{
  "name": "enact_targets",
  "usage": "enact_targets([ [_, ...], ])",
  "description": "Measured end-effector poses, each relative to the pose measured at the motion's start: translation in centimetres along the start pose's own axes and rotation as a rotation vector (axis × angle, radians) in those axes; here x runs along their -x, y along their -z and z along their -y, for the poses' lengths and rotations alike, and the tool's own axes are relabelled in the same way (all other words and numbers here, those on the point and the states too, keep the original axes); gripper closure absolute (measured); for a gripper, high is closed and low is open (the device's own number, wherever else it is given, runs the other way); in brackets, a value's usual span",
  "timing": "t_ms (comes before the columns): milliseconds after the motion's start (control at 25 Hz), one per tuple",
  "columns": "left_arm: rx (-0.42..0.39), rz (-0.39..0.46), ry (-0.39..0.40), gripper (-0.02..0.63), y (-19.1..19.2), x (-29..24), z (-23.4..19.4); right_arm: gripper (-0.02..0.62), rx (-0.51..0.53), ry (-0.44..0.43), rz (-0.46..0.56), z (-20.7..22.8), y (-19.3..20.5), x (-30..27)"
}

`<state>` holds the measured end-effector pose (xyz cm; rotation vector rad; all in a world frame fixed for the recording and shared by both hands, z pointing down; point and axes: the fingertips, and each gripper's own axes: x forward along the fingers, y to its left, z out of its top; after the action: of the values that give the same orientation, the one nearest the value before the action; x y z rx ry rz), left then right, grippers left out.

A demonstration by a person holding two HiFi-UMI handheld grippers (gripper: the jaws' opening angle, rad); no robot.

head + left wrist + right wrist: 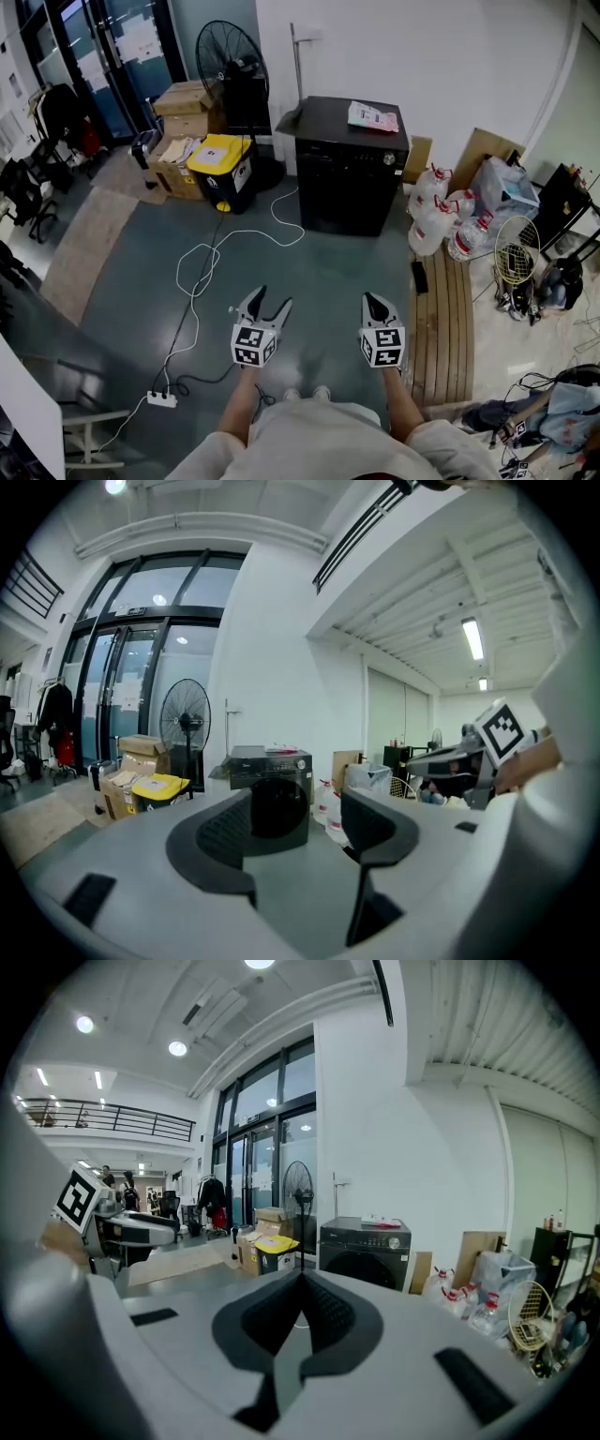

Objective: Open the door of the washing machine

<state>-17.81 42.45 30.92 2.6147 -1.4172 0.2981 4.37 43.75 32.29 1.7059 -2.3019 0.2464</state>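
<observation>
My left gripper [273, 296] stood wide open, nothing between its jaws. My right gripper [373, 302] was closed up, empty. The washing machine [349, 178] sat against the white wall, door closed, well apart from both grippers.

The washing machine [347, 183] looks glossy black, the boxes [187, 98] cardboard, the planks [442, 328] wood.
</observation>
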Motion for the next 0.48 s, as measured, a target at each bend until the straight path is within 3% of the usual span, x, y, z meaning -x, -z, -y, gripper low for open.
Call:
enact_targets([
  [480, 0.003, 0.008, -0.012, 0.311, -0.2, -4.0, 1.7, 0.597, 0.009, -0.02, 0.004, 3.5, 0.6, -1.4],
])
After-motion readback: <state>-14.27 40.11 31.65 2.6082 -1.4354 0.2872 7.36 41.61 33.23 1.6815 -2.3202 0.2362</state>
